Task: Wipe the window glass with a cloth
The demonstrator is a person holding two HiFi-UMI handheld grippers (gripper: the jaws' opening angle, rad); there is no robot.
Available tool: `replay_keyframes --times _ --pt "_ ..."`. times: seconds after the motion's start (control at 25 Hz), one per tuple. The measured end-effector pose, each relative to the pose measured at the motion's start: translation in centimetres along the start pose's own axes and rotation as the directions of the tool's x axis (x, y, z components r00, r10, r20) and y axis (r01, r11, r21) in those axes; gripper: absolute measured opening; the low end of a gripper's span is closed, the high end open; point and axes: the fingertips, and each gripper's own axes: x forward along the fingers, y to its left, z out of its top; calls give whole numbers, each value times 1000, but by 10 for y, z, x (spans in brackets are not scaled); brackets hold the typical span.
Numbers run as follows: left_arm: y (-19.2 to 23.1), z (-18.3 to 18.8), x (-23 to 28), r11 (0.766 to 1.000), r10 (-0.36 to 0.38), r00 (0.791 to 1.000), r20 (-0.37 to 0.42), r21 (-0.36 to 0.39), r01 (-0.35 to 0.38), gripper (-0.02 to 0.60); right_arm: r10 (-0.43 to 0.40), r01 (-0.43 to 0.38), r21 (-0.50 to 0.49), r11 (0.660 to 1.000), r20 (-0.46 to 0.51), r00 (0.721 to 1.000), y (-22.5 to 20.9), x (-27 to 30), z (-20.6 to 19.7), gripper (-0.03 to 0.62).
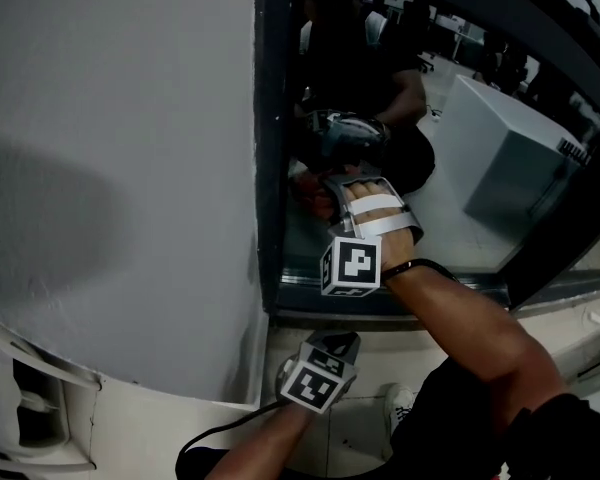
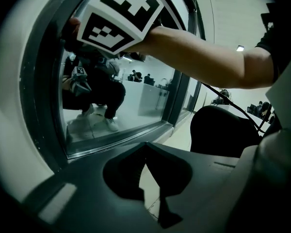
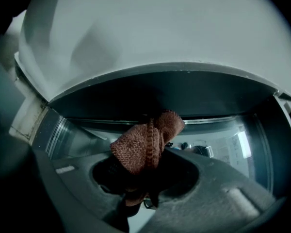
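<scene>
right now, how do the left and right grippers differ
The right gripper grips a reddish-brown cloth; the left gripper has nothing between its jaws. The right gripper is up at the window glass; the left gripper sits lower, below the sill. Both have their jaws closed.

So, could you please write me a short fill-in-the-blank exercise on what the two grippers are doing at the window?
1. The right gripper is shut on a reddish-brown ____.
2. The left gripper has its jaws ____, with nothing between them.
3. In the head view, the gripper raised in front of the window glass is the ____ one; the other hangs lower, over the floor.

Missing words: cloth; shut; right.
</scene>
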Motion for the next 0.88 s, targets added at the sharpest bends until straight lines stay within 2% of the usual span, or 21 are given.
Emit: replay_keyframes --times 0.36,0.56,0.72,0.8,0.88 --pt "-13 6 12 999 -39 999 -1 16 39 17 90 -89 22 996 -20 996 49 4 -11 104" --pt "-19 5 24 998 -54 998 -17 25 55 17 120 -119 33 992 -8 993 50 1 -11 104" --pt "-24 15 31 997 -66 998 -13 51 67 17 112 -116 85 990 49 992 21 -25 -11 104" --pt "-28 13 33 996 -71 997 -19 58 72 17 60 -67 86 994 79 995 -7 -46 -12 104" --pt "-31 10 34 995 -75 997 -28 66 76 17 -26 19 78 997 91 996 -48 -69 -19 104"
